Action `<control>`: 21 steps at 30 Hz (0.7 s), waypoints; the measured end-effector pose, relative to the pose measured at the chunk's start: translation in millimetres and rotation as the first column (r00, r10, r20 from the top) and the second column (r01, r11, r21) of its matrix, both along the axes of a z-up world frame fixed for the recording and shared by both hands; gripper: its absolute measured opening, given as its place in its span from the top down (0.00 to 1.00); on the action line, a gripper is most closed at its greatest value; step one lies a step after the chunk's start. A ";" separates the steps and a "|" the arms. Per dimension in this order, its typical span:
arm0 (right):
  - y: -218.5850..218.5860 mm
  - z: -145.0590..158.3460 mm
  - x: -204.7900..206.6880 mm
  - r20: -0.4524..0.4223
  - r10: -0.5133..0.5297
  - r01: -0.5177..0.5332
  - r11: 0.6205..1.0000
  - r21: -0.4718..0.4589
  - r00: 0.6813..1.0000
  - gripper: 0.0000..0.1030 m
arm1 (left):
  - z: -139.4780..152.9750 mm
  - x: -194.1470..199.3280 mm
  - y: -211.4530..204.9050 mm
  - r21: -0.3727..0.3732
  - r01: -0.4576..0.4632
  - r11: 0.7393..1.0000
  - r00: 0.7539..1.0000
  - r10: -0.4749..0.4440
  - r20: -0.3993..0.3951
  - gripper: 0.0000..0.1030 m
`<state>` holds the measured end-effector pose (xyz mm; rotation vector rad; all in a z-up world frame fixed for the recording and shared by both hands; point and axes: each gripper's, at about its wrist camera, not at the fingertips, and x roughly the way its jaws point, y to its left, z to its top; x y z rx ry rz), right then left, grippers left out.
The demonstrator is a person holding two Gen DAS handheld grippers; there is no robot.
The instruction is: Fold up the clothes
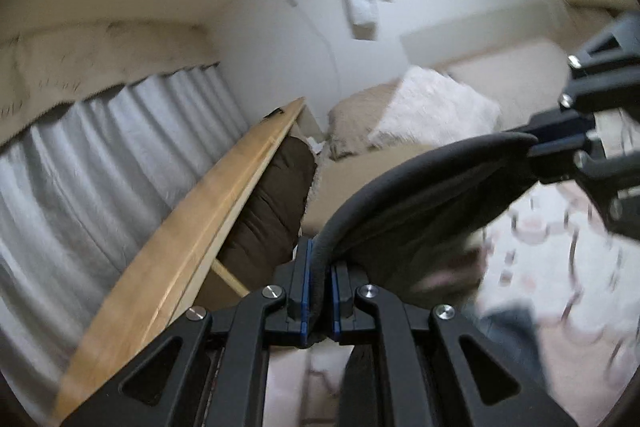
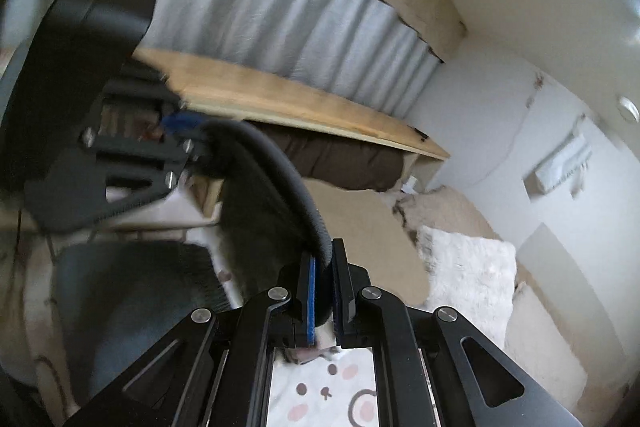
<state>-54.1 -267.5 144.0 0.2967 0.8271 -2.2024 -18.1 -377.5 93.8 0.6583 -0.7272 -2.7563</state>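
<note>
A dark grey garment point(image 1: 416, 195) hangs in the air, stretched between my two grippers by its thick hem. My left gripper point(image 1: 319, 267) is shut on one end of that hem, and my right gripper point(image 1: 532, 143) at the far right pinches the other end. In the right wrist view the right gripper point(image 2: 324, 263) is shut on the garment point(image 2: 256, 227), and the left gripper point(image 2: 196, 139) grips it at the left. The cloth sags in a curve between them and drapes down over the patterned sheet point(image 2: 320, 395).
A wooden headboard point(image 1: 180, 235) runs along the bed beside a grey curtain point(image 1: 80, 171). A brown pillow point(image 1: 272, 203), a beige blanket point(image 2: 360, 227) and a fluffy white cushion point(image 1: 436, 107) lie beyond. Another bluish-grey cloth point(image 2: 132, 291) lies on the sheet below.
</note>
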 end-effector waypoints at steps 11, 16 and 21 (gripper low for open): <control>-11.8 -193.6 113.2 0.115 0.211 -0.227 0.963 0.143 0.971 0.93 | -193.9 100.6 -0.2 -0.500 0.106 0.859 0.978 0.002 0.210 0.89; -15.9 -190.5 140.1 0.088 0.272 -0.283 0.947 0.154 0.958 0.93 | -203.9 115.8 -10.1 -0.654 0.128 0.745 0.980 0.004 0.197 0.89; -19.4 -217.5 161.4 0.115 0.297 -0.314 0.929 0.195 0.948 0.93 | -223.5 131.5 -11.4 -0.706 0.171 0.687 0.971 0.004 0.239 0.89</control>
